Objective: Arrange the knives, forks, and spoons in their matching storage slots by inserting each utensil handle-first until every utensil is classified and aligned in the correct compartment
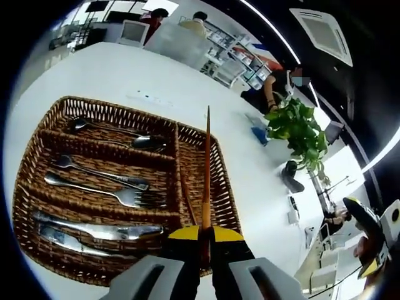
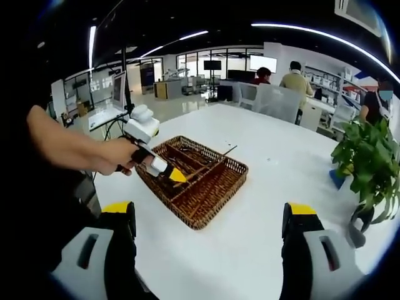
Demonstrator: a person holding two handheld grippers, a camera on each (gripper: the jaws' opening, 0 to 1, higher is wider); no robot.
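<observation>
Your left gripper [image 1: 205, 240] pinches a chopstick [image 1: 206, 169] over the wicker tray [image 1: 37, 162], already sorted with spoons [image 1: 115, 132], forks [image 1: 103, 181] and knives [image 1: 94, 232]; your right gripper [image 2: 209, 234] gapes empty.

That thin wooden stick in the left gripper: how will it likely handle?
The stick, probably a chopstick, runs straight from the left gripper, so likely stiff. It looks slim and wooden, probably light. Pinched at one end only, it may pivot if nudged against the wicker basket.
</observation>
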